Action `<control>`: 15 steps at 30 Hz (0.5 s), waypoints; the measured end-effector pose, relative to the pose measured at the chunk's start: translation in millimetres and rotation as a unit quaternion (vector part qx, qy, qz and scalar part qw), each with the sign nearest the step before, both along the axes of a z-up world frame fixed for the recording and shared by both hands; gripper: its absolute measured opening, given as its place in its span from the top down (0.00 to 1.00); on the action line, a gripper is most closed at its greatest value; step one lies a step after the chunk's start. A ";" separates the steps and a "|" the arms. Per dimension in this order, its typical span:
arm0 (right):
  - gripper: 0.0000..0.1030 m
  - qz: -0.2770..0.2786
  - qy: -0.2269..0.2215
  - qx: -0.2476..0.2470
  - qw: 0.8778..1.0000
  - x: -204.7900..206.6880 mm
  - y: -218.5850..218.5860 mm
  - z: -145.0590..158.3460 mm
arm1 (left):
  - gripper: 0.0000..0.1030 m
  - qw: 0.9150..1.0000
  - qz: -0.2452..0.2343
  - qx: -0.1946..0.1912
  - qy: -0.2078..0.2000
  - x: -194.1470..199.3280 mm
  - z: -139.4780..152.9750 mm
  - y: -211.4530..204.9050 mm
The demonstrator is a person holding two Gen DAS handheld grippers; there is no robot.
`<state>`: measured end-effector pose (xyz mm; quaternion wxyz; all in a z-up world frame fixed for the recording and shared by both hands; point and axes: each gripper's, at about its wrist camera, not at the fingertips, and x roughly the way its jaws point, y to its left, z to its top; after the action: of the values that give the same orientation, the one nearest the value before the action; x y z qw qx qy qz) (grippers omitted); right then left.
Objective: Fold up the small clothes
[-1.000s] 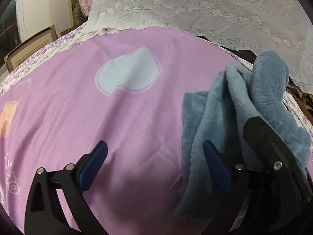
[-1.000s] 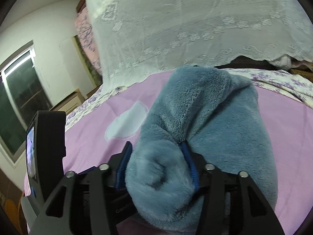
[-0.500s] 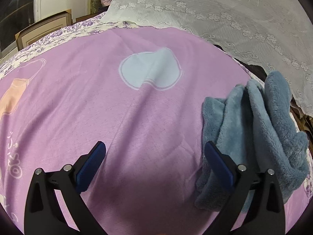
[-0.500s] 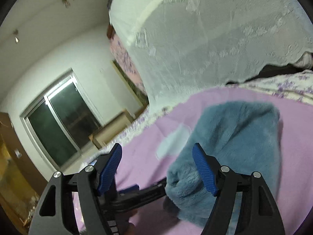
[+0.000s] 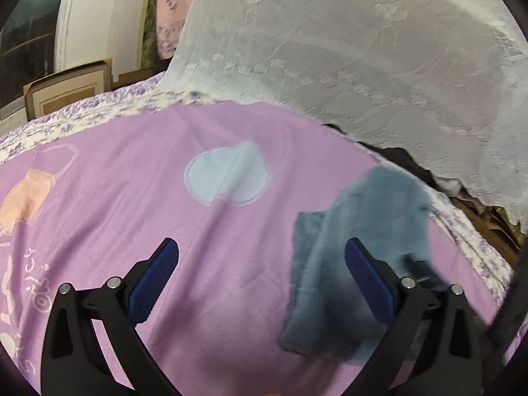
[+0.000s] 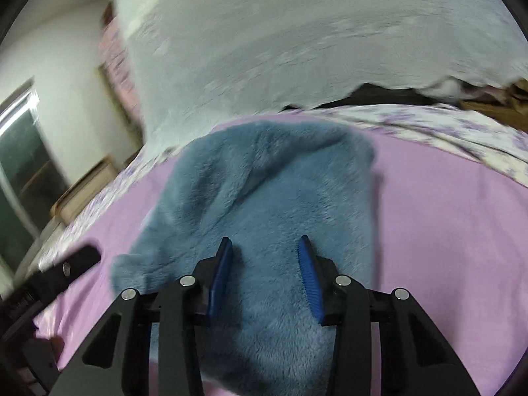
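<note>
One blue fleece garment (image 6: 264, 204) lies on the pink bedsheet (image 5: 132, 198), right of its pale heart print (image 5: 227, 178). Left gripper (image 5: 260, 274) jaws spread wide, empty. Right gripper (image 6: 264, 274) jaws parted narrower over the fleece, gripping nothing. Only the left view shows the heart.

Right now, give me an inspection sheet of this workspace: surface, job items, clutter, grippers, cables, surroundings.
Surface: pink bedsheet with a pale heart print, over a purple floral quilt.
Job's things: one blue fleece garment lying on the sheet, roughly flat, some folds at its far end.
Clutter: dark and brown items under the lace edge; too blurred to identify.
Grippers: left gripper open and empty, beside the garment; right gripper open over the garment, not visibly pinching it.
Cables: nothing seen.
Surroundings: white lace cover draped behind, window, wooden furniture.
</note>
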<state>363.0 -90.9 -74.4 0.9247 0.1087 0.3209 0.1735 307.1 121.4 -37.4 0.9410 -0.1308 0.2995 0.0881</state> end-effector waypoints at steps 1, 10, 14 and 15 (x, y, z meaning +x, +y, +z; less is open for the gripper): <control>0.59 0.019 0.003 -0.002 1.000 -2.8 10.4 -2.9 | 0.04 1.000 -0.004 0.002 -0.005 -0.6 1.9 -3.7; 0.58 0.033 -0.010 -0.063 0.997 3.1 19.5 -9.5 | 0.04 0.996 -0.014 -0.001 0.089 47.0 -43.2 -10.3; 0.58 0.055 -0.009 -0.065 0.996 1.0 13.4 -10.7 | 0.04 0.996 -0.018 0.000 0.088 48.5 -46.8 -8.7; 0.59 0.060 -0.007 -0.062 0.996 1.7 8.9 -9.7 | 0.04 0.996 -0.019 0.001 0.087 47.9 -46.8 -9.6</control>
<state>364.8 -81.9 -84.1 0.9200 0.0307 0.3303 0.2089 354.9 111.8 -84.2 0.9131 -0.1160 0.3824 0.0813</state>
